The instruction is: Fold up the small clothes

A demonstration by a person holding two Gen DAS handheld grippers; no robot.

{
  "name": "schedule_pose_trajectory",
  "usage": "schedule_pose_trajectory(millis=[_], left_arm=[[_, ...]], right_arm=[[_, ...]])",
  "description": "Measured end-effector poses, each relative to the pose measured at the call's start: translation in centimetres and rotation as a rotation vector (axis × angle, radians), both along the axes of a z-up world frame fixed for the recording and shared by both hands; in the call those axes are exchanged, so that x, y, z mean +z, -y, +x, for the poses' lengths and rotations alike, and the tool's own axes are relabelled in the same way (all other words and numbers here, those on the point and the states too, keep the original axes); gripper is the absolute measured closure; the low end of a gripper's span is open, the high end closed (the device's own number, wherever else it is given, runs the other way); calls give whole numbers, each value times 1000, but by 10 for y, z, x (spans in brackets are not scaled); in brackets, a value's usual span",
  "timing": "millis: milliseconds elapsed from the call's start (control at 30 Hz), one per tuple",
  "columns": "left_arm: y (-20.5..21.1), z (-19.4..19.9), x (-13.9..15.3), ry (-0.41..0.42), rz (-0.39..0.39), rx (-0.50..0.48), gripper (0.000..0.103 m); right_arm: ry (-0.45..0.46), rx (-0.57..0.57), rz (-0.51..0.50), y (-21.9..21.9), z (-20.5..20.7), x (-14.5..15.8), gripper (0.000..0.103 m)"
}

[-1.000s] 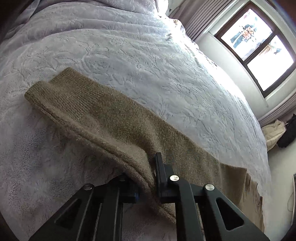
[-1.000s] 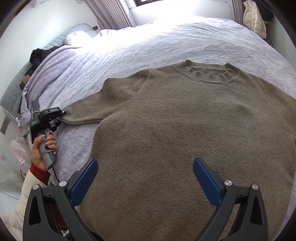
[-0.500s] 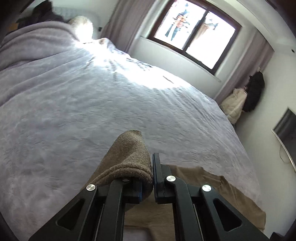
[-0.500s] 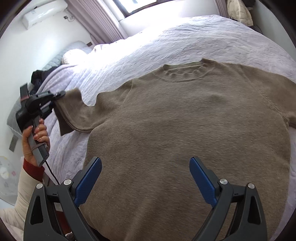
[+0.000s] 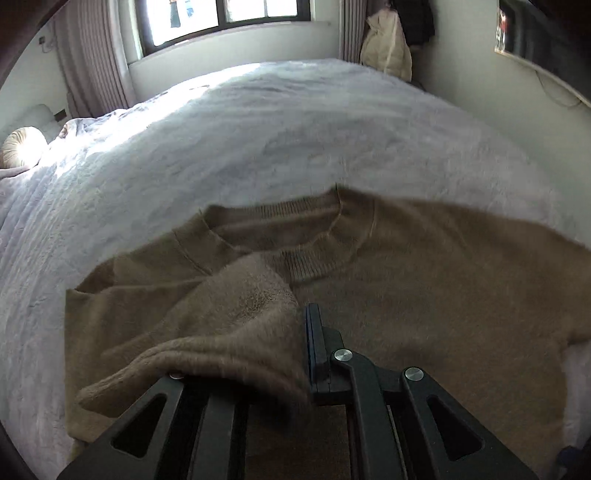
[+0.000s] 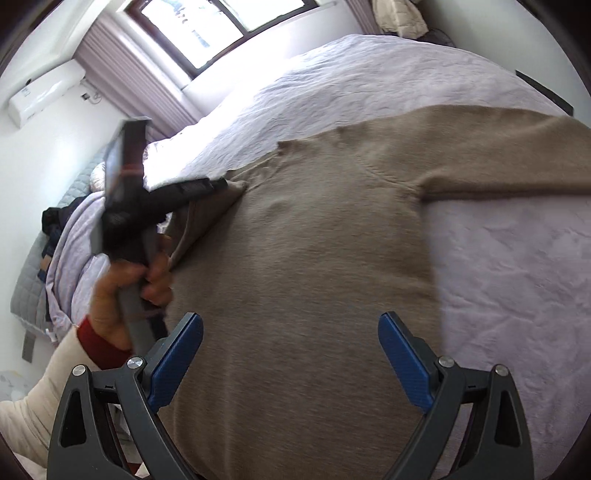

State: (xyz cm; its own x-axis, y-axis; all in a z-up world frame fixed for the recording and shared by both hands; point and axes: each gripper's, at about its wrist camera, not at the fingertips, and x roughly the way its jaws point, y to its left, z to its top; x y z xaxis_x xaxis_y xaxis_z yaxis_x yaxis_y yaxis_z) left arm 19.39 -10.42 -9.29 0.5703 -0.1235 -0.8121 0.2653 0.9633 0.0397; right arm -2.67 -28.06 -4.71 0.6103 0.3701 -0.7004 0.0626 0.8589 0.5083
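Note:
A brown knit sweater (image 6: 314, 266) lies flat on the bed, neck toward the window. My left gripper (image 5: 301, 325) is shut on the sweater's left sleeve (image 5: 229, 314), holding it up over the chest just below the collar (image 5: 295, 236). The sleeve drapes over the left finger and hides it. In the right wrist view the left gripper (image 6: 221, 183) shows near the collar, held by a hand. My right gripper (image 6: 290, 354) is open and empty above the sweater's lower body. The other sleeve (image 6: 498, 162) lies stretched out to the right.
The bed has a pale lilac textured cover (image 5: 295, 129). A window (image 5: 221, 14) and curtains stand beyond it, with a pale coat (image 5: 388, 51) hanging at the right. Dark clothes (image 6: 55, 221) lie at the bed's left side.
My left gripper has carried the sleeve from out at the left side across onto the sweater's chest near the collar. My right gripper has stayed open over the lower body, shifting a little right.

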Motion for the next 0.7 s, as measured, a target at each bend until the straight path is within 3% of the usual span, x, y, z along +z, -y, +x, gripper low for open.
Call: schedule_pose_trajectory(millis=[67,100,133,200,300,467,567,700], left_arm=[[-1,-6,-7,-5,3,3,85],[-4,-11,-4,-1,-11,-3,71],[-7,-16,2,-5,-38,-15,46],[-21,-28,19,18,-107,-31,23],[-46,-50,45,83,-152,-35,23],[-132,-72,63,189,-160,195,23],[-182,-63,51,149,-155,344,23],[-229,-48,11,-5,-167,484,23]], right_arm=[[-8,-15,-8,10,-2,-3,6],[-13,-21,-15,14,-1,-4,6],[-17,-25,-22,17,-1,-5,6],[-22,-31,-36,20,4,-5,6],[-6,-13,-66,16,11,5,6],[54,124,-231,-31,45,32,6],[109,276,-391,-84,70,45,6],[189,471,-588,-162,99,45,6]])
